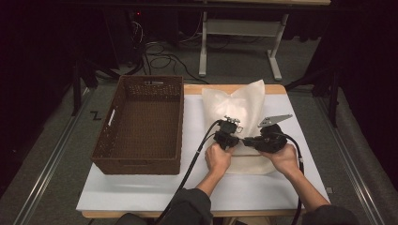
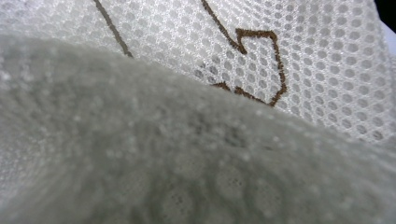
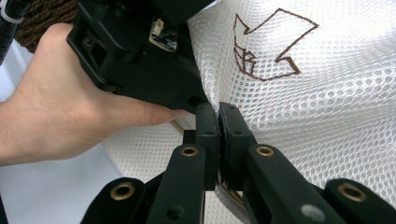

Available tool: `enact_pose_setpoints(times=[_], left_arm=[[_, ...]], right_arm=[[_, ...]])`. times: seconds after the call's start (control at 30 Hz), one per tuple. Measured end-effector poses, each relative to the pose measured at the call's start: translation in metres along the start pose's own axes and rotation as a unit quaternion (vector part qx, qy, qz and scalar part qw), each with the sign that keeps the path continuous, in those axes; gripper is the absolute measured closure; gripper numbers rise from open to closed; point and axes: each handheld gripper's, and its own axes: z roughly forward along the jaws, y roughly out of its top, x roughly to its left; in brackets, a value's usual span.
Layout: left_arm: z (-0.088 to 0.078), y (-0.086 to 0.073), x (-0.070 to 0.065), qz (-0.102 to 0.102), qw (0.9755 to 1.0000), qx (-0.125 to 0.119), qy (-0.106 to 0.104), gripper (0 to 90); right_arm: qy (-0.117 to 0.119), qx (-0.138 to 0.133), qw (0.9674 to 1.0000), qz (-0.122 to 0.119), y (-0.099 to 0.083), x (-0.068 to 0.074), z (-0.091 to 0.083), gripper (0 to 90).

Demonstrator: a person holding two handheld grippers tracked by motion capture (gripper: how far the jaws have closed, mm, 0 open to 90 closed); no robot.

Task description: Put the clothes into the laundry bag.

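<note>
Pinching the bag with the right gripper; left gripper fingers can't tell. Basket empty, so early days.

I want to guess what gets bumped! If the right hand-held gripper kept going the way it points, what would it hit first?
Probably the other hand and the left hand-held gripper, just beyond its tips. The right hand-held gripper is shut on the white mesh bag and points that way, though depth is hard to judge.

We see a white bag of dotted mesh with a brown outlined arrow, a dark brown woven basket, black grippers and a white table.
</note>
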Motion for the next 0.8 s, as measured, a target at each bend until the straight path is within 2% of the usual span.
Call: enact_pose_setpoints(times=[0.07, 0.13, 0.27, 0.33, 0.4, 0.43, 0.53, 0.63, 0.7, 0.8], left_arm=[[-0.006, -0.002, -0.002, 0.02, 0.9998, 0.001, 0.003, 83.5], [-0.015, -0.006, -0.003, 0.034, 0.9994, 0.003, 0.002, 75.2], [-0.033, -0.016, -0.005, 0.059, 0.9982, 0.009, 0.01, 65.5], [-0.045, -0.021, -0.005, 0.073, 0.9972, 0.007, 0.016, 62.6], [-0.05, -0.023, -0.006, 0.077, 0.9968, 0.003, 0.019, 60.0], [-0.058, -0.027, -0.006, 0.089, 0.9957, 0.001, 0.027, 59.8], [-0.068, -0.03, -0.006, 0.108, 0.993, 0.004, 0.048, 59.4], [-0.074, -0.032, -0.003, 0.104, 0.9931, 0.01, 0.054, 56.2], [-0.074, -0.033, -0.003, 0.108, 0.9922, 0.013, 0.062, 53.2], [-0.071, -0.033, -0.001, 0.103, 0.9922, 0.021, 0.067, 51.5]], right_arm=[[0.003, -0.005, 1.0, -0.001, 0.0, 0.0, -0.001, 88.8], [0.002, -0.005, 1.0, 0.001, 0.0, 0.0, -0.002, 88.8], [0.003, -0.013, 0.9999, 0.007, 0.0, -0.001, -0.006, 88.7], [0.002, -0.016, 0.9999, 0.0, 0.0, 0.001, -0.007, 88.6], [0.001, -0.016, 0.9999, 0.002, 0.001, 0.002, -0.009, 88.6], [0.001, -0.019, 0.9998, 0.003, 0.001, 0.003, -0.009, 88.6], [0.0, -0.02, 0.9998, -0.001, 0.003, 0.004, -0.01, 88.5], [0.001, -0.021, 0.9998, -0.003, 0.003, 0.006, -0.011, 88.4], [0.0, -0.021, 0.9998, -0.007, 0.003, 0.006, -0.011, 88.4], [-0.002, -0.021, 0.9998, -0.005, 0.003, 0.007, -0.013, 88.3]])
